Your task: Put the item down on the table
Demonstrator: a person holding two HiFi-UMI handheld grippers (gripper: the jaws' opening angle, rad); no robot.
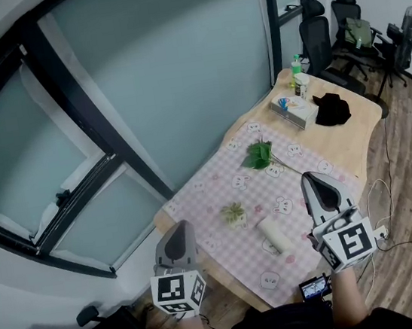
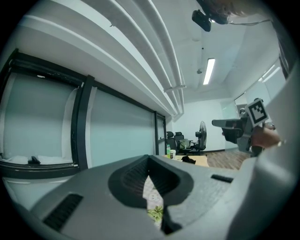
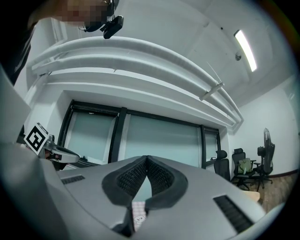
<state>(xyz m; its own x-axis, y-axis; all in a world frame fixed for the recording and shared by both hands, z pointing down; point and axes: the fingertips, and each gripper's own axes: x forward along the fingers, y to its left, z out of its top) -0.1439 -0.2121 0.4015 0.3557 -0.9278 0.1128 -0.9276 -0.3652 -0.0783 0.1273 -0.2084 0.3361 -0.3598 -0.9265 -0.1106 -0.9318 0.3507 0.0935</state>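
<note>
One white roll (image 1: pixel 275 234), lying flat on the table (image 1: pixel 362 147). Left of the roll: one small plant (image 1: pixel 233 214). Beyond the roll: one leafy sprig (image 1: pixel 258 154), one tissue box (image 1: pixel 294 110). Flanking the roll: left gripper (image 1: pixel 179 232) and right gripper (image 1: pixel 313 183), both closed and empty.

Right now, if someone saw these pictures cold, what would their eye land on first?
Two grey grippers with black-and-white marker cubes fill the head view's foreground: the left gripper and the right gripper, both shut and empty. Beyond them a pink-and-white checked tablecloth covers the near end of the light wooden table, with a small green plant and a white roll on it.
</note>
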